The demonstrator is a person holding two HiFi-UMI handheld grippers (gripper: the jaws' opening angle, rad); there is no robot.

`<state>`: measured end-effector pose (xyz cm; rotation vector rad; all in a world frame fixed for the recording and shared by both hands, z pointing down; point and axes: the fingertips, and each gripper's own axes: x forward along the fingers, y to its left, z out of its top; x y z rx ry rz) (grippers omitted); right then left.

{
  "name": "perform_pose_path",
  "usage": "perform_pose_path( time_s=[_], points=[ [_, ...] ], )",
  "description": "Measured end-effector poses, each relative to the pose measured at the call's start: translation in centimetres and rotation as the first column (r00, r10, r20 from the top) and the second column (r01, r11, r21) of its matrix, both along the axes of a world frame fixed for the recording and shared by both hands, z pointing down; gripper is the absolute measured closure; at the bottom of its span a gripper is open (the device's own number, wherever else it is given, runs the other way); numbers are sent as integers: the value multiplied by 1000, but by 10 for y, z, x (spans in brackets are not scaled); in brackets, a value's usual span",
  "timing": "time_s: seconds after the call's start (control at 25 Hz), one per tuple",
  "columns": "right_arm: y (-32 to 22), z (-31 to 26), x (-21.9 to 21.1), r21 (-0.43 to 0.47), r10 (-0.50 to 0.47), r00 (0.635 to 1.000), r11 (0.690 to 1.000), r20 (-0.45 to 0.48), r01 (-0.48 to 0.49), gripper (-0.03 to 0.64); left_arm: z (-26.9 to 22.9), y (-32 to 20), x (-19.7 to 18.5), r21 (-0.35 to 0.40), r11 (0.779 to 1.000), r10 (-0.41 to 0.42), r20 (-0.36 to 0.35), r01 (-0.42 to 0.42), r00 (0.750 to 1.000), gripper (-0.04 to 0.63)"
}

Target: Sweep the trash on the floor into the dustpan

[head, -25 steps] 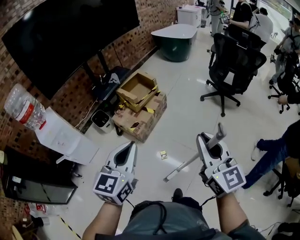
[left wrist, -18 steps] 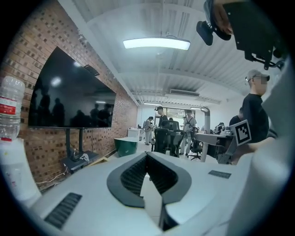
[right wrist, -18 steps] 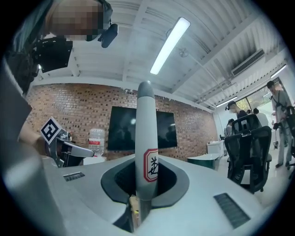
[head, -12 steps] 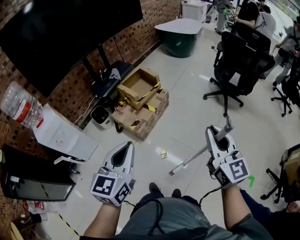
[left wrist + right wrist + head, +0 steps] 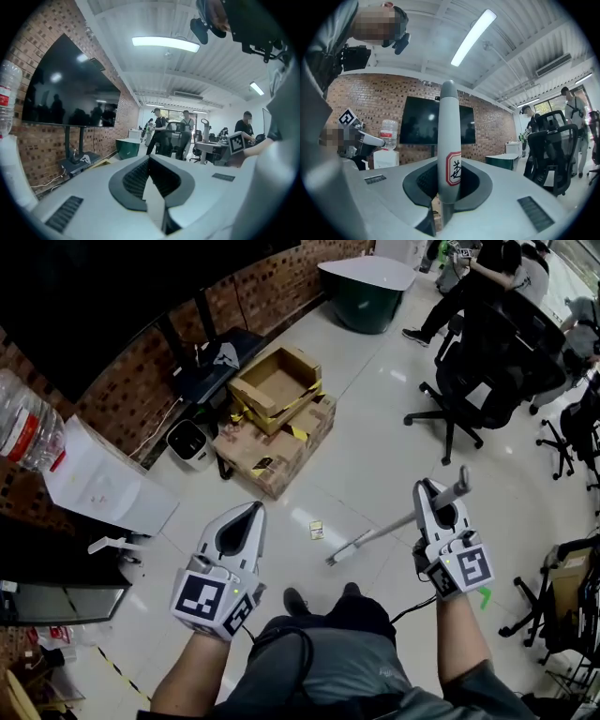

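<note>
Floor: glossy pale tiled floor (image 5: 375,437), office room, brown brick wall (image 5: 127,381) on the left with a large black wall screen (image 5: 70,91). Head view count: two stacked open cardboard boxes (image 5: 277,423) by the wall, one white water dispenser (image 5: 103,488), one small yellowish trash scrap (image 5: 317,531). The scrap lies on the bare floor between the grippers, just beside the lower end of the single long grey pole (image 5: 375,538). Right gripper (image 5: 436,498) is clamped on that pole's upper end; only the right gripper view shows its red-bordered label (image 5: 454,169) between the jaws of this gripper (image 5: 448,161). Left gripper (image 5: 251,512) has its tips together, nothing held, confirmed in its own view (image 5: 149,158), which alone shows the ceiling strip light (image 5: 166,43)
</note>
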<state>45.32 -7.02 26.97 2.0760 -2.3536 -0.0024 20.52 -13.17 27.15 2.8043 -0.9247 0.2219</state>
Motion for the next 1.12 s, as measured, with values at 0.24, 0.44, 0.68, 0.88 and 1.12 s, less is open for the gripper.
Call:
perform_pose_path(
  time_s=[0.24,0.44,0.68,0.88,1.12],
  points=[
    [-56,30,10,-24,-104,994,994,22,104,571,52,-34,22,-13,995,-96,73,98,993,583],
    [-89,54,29,-22,-183,981,983,60,185,572,92,-51,74,37,999,14,96,-17,995,583],
    [-124,91,72,-46,-301,950,951,80,305,572,141,-81,115,-90,981,-165,73,171,984,583],
    [-153,121,93,-73,-423,903,901,73,428,572,168,-78,143,-128,961,-227,130,244,965,583],
    [-192,154,103,-111,-567,823,817,27,566,572,198,-85,133,-178,883,-411,150,433,899,583]
  ],
)
